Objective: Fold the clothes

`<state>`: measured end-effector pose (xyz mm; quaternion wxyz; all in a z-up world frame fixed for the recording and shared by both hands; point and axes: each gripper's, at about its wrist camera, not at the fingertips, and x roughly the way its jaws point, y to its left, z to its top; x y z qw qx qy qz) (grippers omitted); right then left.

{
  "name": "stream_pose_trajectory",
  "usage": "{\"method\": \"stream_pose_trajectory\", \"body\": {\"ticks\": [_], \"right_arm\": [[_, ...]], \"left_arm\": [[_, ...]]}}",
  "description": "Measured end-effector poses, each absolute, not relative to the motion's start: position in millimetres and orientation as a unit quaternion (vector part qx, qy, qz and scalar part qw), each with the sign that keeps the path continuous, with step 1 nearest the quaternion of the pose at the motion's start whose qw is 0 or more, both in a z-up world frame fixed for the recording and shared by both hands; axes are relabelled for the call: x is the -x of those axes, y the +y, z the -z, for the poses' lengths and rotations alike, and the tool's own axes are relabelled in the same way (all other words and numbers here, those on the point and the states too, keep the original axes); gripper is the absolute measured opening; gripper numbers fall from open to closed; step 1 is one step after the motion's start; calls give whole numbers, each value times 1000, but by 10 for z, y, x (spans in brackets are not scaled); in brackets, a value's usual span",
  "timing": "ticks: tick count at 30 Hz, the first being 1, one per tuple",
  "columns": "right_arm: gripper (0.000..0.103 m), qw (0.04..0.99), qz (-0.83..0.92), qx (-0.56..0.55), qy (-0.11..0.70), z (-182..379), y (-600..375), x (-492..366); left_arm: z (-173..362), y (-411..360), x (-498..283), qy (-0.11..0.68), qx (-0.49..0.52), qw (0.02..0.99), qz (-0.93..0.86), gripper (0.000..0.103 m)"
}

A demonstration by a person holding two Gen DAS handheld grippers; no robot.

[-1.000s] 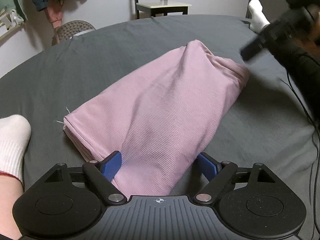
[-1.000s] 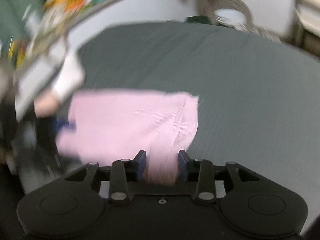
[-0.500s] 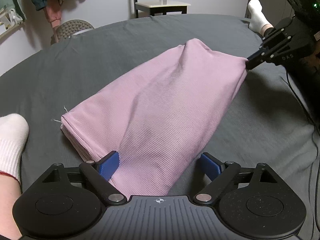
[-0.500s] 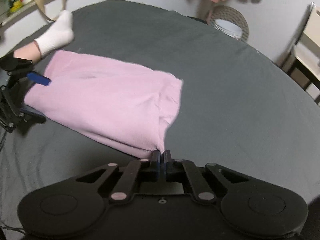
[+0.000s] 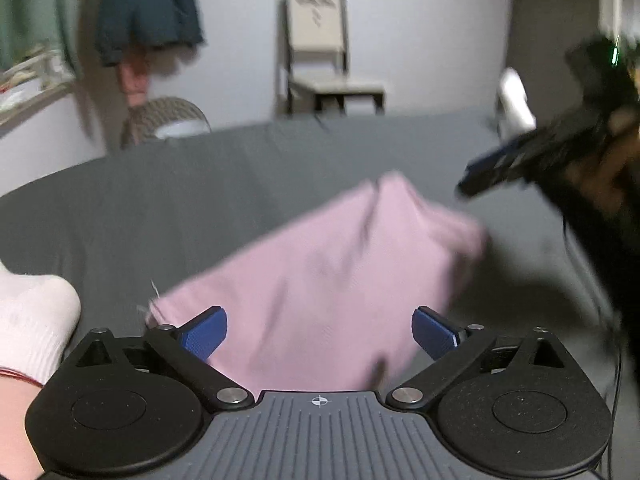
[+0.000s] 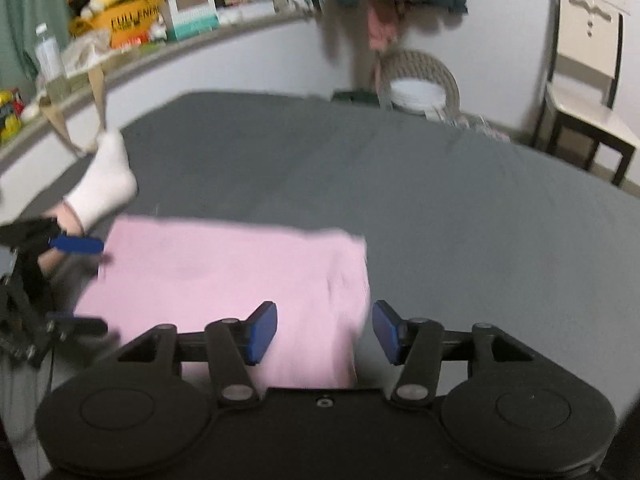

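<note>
Dark sheet (image 6: 440,208) bare beyond pink garment (image 6: 224,272); socked foot (image 6: 106,178) blocks its left end.

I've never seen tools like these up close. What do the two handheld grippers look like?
Both match: the left gripper and right gripper have black linkage arms with silver pivot pins, two round black discs and blue ribbed pads. The left body is ribbed grey with a small crosshair mark. A thin black cable trails nearby.

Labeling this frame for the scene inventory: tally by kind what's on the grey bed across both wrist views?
Pink folded garment: 1
White-socked feet: 2
Hand-held grippers, left hand-held gripper and right hand-held gripper, both open over the garment: 2
Total: 5
</note>
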<state>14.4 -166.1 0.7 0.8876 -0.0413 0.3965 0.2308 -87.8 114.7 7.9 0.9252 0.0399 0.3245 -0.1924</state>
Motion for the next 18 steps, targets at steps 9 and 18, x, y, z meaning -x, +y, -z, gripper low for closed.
{"method": "stream_pose_trajectory", "body": {"ticks": [9,18], "right_arm": [[7,862,-215,-63,455,278,-1600,-920],[1,873,-169,-64,453,473,-1642,-1056]], "left_arm": [[245,1451,572,378,82,908,162,100],[369,1443,560,391,66,907,142,100]]}}
